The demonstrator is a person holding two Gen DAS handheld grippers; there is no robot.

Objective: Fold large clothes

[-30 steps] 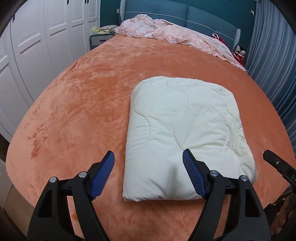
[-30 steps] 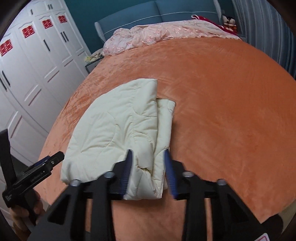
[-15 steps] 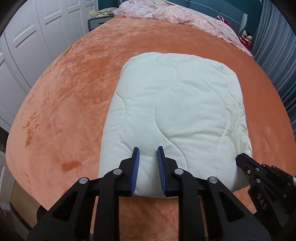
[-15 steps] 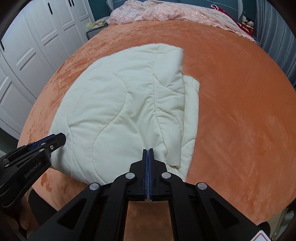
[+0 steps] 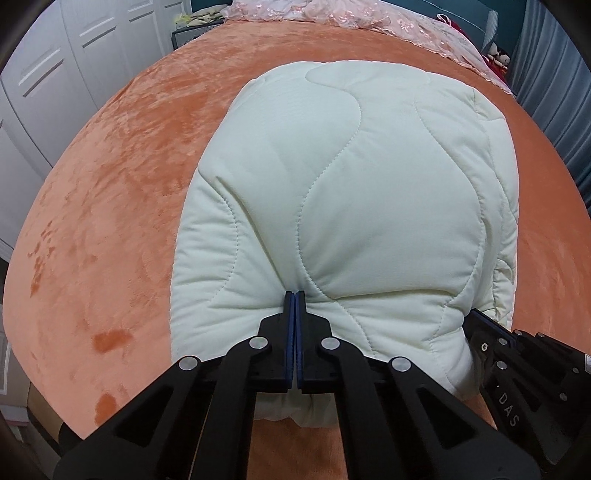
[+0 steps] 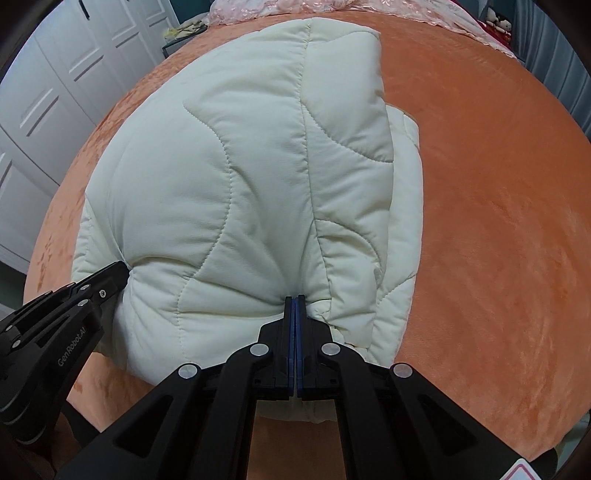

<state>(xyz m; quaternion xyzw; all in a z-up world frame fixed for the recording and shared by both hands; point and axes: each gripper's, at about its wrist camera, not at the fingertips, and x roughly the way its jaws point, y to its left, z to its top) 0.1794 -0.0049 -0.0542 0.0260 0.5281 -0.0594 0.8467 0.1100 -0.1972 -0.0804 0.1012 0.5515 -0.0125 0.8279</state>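
Note:
A cream quilted coat (image 5: 351, 192) lies folded into a thick pad on the orange bedspread (image 5: 110, 177). My left gripper (image 5: 294, 295) is shut on its near edge, toward the left corner. My right gripper (image 6: 294, 299) is shut on the same near edge, toward the right corner, where a folded layer (image 6: 402, 192) sticks out on the right side. The near edge is lifted and bunched at both pinches. Each gripper shows in the other's view: the right one in the left wrist view (image 5: 517, 365), the left one in the right wrist view (image 6: 74, 299).
The orange bedspread (image 6: 498, 206) stretches far and to both sides. A pink blanket (image 5: 369, 18) lies crumpled along the blue headboard. White wardrobe doors (image 5: 55, 74) stand on the left. Grey curtains (image 5: 554, 74) hang on the right. A nightstand (image 5: 192, 29) sits at the far left corner.
The left gripper went from wide open to shut on the coat's near edge. The right one also shut on it. Both moved in closer, and the edge has risen and bunched.

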